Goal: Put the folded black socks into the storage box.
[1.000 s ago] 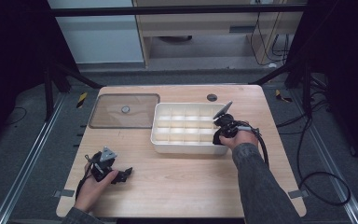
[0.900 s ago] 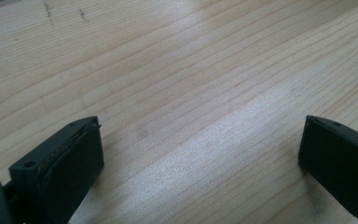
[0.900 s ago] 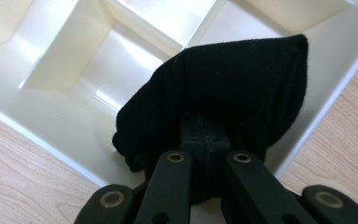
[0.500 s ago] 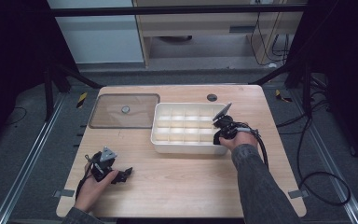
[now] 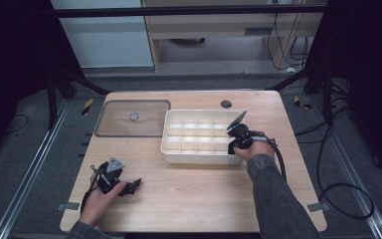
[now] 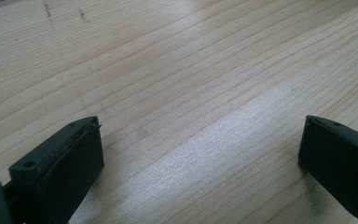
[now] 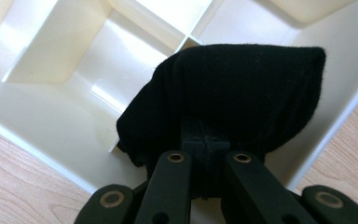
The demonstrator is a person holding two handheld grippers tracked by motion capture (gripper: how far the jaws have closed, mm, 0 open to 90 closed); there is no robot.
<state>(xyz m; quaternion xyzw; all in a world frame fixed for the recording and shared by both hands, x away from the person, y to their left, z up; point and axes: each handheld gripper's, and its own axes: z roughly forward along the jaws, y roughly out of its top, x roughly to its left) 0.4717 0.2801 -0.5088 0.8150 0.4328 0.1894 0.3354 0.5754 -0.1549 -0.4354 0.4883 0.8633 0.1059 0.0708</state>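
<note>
A cream tray (image 5: 165,134) split into several compartments stands in the middle of the wooden table (image 5: 204,194). My right gripper (image 5: 233,143) hangs over the tray's near right corner. In the right gripper view the jaws stand together, and my right gripper (image 7: 206,140) is shut on a folded black cloth (image 7: 233,88) that hangs over a corner compartment of the tray (image 7: 51,116). My left gripper (image 5: 131,186) rests low at the table's front left. In the left gripper view my left gripper (image 6: 200,149) is open, with bare wood between the jaws.
A clear brownish lid (image 5: 132,118) with a small knob lies flat at the table's back left, beside the tray. A round dark hole (image 5: 226,104) sits in the tabletop behind the tray. A cable (image 5: 328,194) trails off the right edge.
</note>
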